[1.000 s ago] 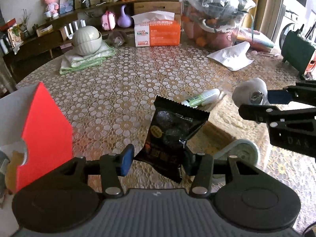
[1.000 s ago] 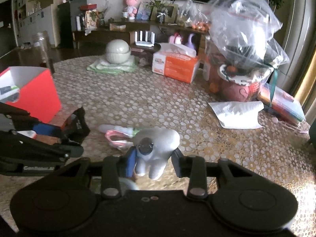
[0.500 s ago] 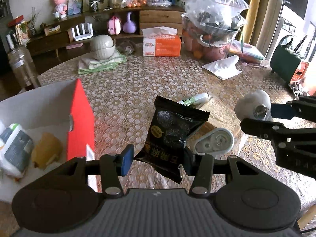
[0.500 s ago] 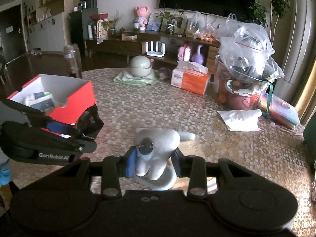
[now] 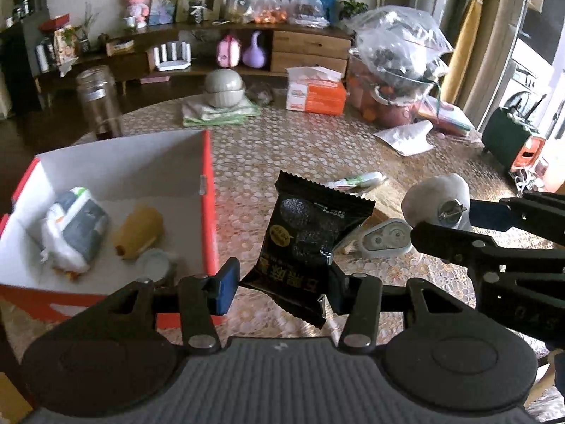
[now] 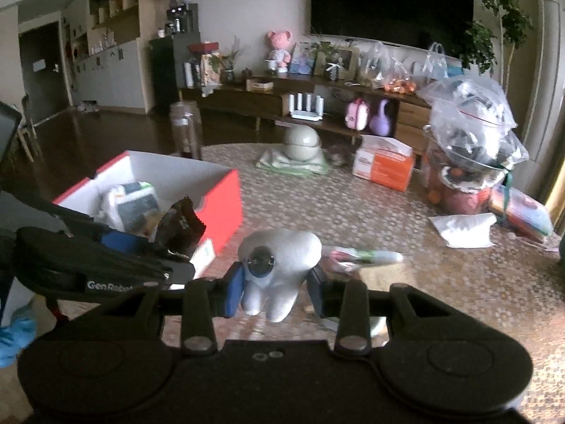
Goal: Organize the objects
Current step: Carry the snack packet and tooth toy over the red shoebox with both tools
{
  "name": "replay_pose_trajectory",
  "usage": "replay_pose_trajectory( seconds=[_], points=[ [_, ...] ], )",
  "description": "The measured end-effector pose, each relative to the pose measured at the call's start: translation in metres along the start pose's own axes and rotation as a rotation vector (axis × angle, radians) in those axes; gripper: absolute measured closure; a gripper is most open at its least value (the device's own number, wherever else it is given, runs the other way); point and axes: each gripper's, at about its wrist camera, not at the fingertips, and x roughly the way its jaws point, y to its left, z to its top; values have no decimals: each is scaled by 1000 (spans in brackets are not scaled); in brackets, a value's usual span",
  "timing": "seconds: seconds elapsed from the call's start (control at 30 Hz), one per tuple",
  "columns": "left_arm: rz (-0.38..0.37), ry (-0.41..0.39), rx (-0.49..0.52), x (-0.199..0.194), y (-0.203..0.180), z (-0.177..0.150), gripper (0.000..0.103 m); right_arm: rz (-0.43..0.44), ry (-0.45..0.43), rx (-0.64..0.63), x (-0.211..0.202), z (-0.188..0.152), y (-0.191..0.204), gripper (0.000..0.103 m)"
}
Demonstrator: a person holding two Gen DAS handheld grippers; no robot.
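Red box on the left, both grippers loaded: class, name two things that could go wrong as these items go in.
1. The left gripper pinches only the bottom corner of the black snack packet, so it may slip out short of the red box.
2. The right gripper, holding the tooth-shaped toy, travels close beside the left; they could collide.

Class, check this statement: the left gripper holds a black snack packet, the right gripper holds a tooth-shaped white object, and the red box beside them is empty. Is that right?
Not quite. The red box is not empty: the left wrist view shows a white and grey packet and a yellow object inside it. The left gripper does hold the black snack packet, and the right gripper holds the tooth-shaped white object.
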Motion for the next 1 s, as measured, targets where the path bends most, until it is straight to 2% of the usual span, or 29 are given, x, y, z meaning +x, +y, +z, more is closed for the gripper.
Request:
replay_pose_trajectory(
  seconds=[0.5, 0.77, 1.0],
  points=[
    [71, -38, -64, -39, 72, -13, 54, 91, 4, -80, 20, 18, 74, 65],
    [143, -43, -92, -48, 117, -7, 54, 136, 15, -118, 38, 32, 100, 65],
    [211, -34, -99, -46, 155, 3, 54, 138, 38, -150, 64, 44, 116, 65]
  ],
)
